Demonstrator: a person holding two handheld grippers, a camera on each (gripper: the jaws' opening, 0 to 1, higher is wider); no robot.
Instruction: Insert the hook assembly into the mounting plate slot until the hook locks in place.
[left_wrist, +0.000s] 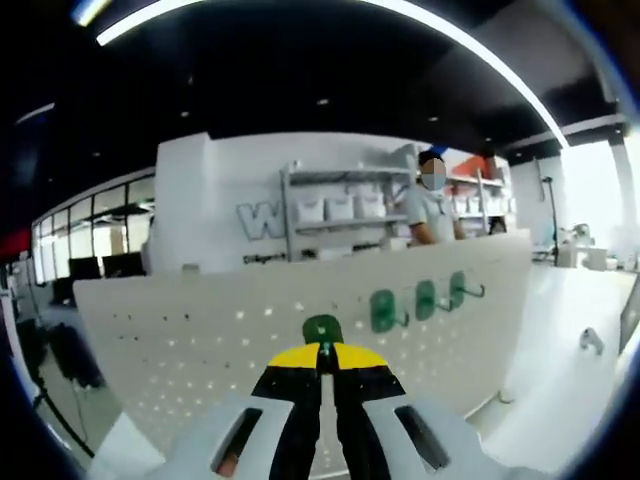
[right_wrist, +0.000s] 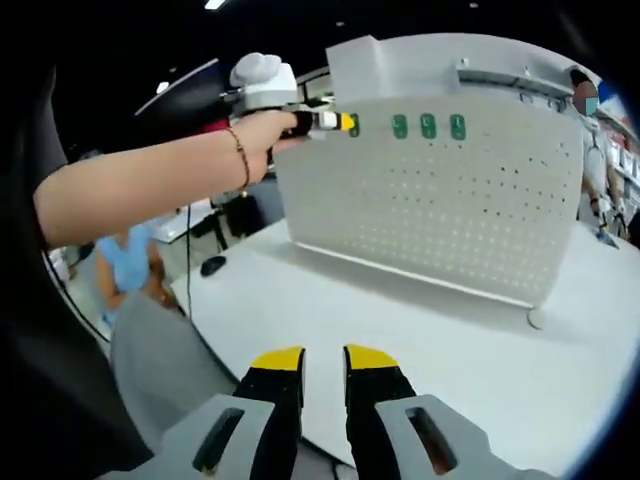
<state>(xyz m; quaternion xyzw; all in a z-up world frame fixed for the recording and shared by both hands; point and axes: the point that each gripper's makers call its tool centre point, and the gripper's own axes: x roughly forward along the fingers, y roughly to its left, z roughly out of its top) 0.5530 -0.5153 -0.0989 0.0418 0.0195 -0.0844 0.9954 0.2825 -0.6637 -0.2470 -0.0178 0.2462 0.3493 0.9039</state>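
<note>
The white perforated mounting plate (left_wrist: 200, 340) stands upright on a white table (right_wrist: 420, 340). Three green hook assemblies (left_wrist: 425, 298) hang in a row near its top edge. My left gripper (left_wrist: 322, 350) is shut on a fourth green hook assembly (left_wrist: 322, 328) and holds it right against the plate, left of that row. In the right gripper view the mounting plate (right_wrist: 450, 210) shows whole, with the left gripper (right_wrist: 335, 122) at its upper left corner, the held hook assembly (right_wrist: 354, 124) at its tip and the three hung hooks (right_wrist: 428, 125) beside it. My right gripper (right_wrist: 323, 362) is open and holds nothing, low over the table's near edge.
A person's bare forearm (right_wrist: 150, 180) reaches across from the left. A small dark object (right_wrist: 212, 265) lies on the table's left side. A small grey piece (left_wrist: 592, 340) lies on the table right of the plate. Shelves (left_wrist: 340, 210) and a standing person (left_wrist: 430, 205) are behind the plate.
</note>
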